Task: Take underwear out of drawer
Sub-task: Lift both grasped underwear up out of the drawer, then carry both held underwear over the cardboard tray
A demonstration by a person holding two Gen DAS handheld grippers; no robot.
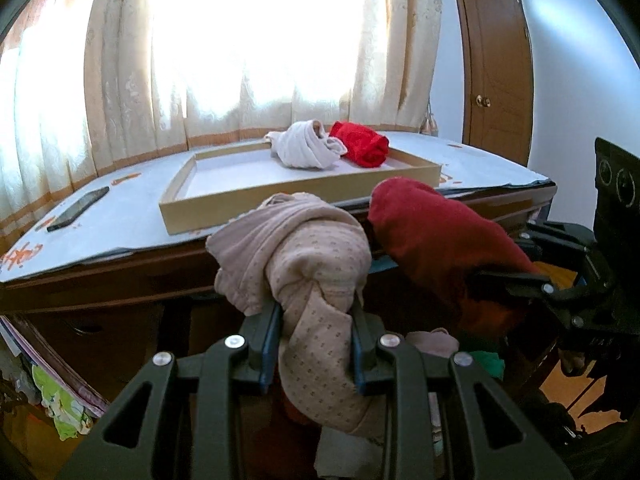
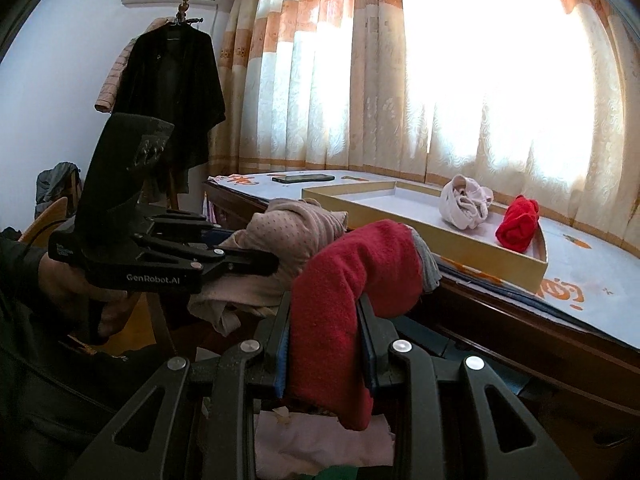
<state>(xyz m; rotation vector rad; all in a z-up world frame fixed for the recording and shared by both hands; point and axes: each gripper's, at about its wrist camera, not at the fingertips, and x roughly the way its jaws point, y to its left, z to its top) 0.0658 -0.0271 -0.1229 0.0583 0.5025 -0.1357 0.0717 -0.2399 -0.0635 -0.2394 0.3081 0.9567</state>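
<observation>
Your left gripper (image 1: 316,344) clamps beige dotted knit underwear roll (image 1: 316,264); right gripper (image 2: 326,344) clamps dark red fleece underwear roll (image 2: 352,276). Both lifted, short of shallow cardboard tray (image 1: 208,210) at 12 o'clock. Tray holds white bundle (image 1: 306,150), bright red roll (image 1: 364,148). More garments below; drawer itself unclear.

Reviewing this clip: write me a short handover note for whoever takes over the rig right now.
Left gripper: shut on beige dotted underwear, lifted.
Right gripper: shut on dark red underwear, lifted.
Shallow box on the table already holds a white bundle and a bright red bundle.
Left: probably set both held pieces in the box; more clothes lie below the grippers.
</observation>
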